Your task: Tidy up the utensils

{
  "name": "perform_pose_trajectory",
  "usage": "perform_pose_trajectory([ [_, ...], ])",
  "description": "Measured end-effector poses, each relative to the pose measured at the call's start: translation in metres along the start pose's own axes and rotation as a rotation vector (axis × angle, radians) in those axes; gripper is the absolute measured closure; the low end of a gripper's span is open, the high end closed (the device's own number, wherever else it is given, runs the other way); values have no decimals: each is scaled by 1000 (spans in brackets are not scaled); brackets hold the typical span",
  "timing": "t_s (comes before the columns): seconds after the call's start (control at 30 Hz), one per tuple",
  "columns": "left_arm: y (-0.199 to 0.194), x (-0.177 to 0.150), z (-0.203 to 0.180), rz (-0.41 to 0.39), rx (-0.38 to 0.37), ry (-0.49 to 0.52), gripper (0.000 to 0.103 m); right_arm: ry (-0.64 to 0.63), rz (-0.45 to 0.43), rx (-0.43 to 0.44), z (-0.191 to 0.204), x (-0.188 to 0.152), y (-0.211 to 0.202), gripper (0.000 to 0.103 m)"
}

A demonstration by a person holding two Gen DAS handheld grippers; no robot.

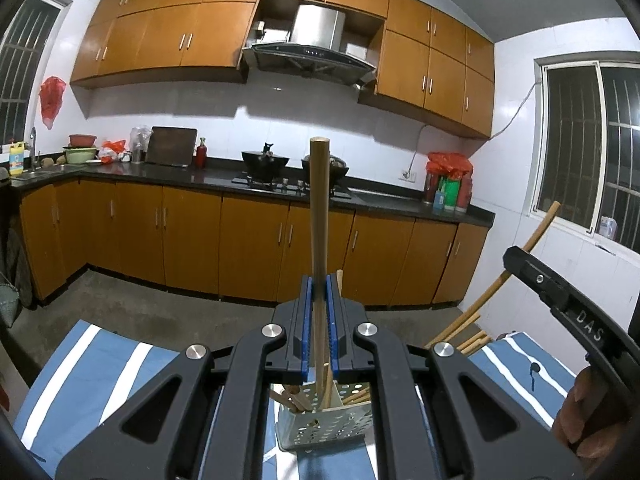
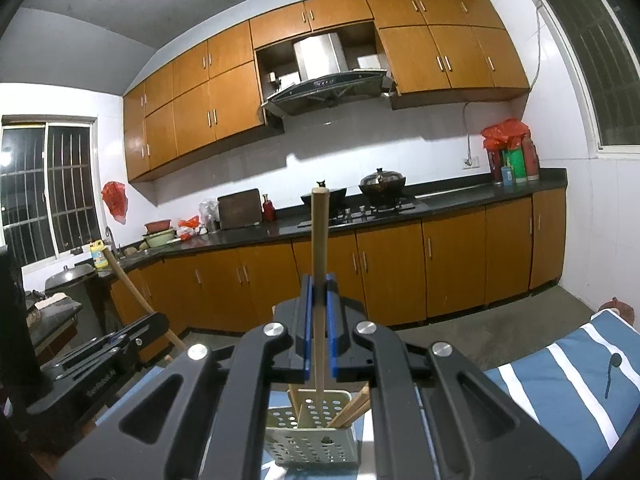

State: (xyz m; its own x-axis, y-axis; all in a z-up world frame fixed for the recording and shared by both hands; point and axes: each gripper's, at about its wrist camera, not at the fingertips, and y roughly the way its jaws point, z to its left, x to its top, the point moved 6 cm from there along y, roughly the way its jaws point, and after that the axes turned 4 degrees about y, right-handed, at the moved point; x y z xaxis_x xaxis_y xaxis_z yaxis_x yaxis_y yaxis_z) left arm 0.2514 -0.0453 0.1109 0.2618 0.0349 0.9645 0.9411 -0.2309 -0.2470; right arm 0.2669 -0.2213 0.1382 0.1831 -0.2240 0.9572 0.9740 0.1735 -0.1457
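A pale perforated utensil holder (image 1: pixel 324 424) stands on a blue and white striped cloth (image 1: pixel 92 364), with several wooden sticks in it. My left gripper (image 1: pixel 319 284) is shut on an upright wooden stick (image 1: pixel 319 208) whose lower end reaches into the holder. My right gripper (image 2: pixel 318 284) is shut on another upright wooden stick (image 2: pixel 319 232) whose lower end is in the same holder (image 2: pixel 312 436). The right gripper also shows at the right of the left wrist view (image 1: pixel 560 296). The left gripper shows at the lower left of the right wrist view (image 2: pixel 120 340).
A kitchen lies ahead: orange base cabinets (image 1: pixel 248 240), a dark counter (image 1: pixel 216 176) with pots on a stove (image 1: pixel 280 184), a sink at the left, and barred windows (image 1: pixel 588 144). The striped cloth also shows at right (image 2: pixel 560 376).
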Motion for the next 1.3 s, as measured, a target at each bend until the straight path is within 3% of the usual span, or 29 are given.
perform_pose_trajectory([
  [0.2,15,-12,2,40,1,6,95,-12,61,5,2,-19,16,95],
  [0.27,17,-14,3,46,2,1,95,-12,62,3,1,-21,15,88],
  [0.33,15,-14,4,49,-4,-6,86,-7,56,1,-2,-21,11,80],
  [0.4,11,-11,7,38,3,-13,63,-1,48,-2,-4,-20,6,76],
  [0.57,-6,-2,11,6,5,-26,58,14,20,-11,-10,-12,-12,66],
  [0.7,-22,2,16,-21,26,-22,45,7,0,-19,-11,-10,-30,56],
  [0.8,-36,3,20,-39,57,-16,33,-7,-14,-27,-9,-10,-44,41],
  [0.87,-46,4,24,-50,81,-10,24,-18,-27,-36,-10,-10,-53,21],
  [0.97,-62,2,30,-64,121,15,12,-39,-60,-65,-10,-11,-71,4],
  [1.17,-93,-14,35,-80,181,60,2,-113,-84,-166,-7,-24,-98,4],
  [1.3,-110,-33,34,-71,190,66,2,-155,-117,-241,-8,-41,-117,4],
])
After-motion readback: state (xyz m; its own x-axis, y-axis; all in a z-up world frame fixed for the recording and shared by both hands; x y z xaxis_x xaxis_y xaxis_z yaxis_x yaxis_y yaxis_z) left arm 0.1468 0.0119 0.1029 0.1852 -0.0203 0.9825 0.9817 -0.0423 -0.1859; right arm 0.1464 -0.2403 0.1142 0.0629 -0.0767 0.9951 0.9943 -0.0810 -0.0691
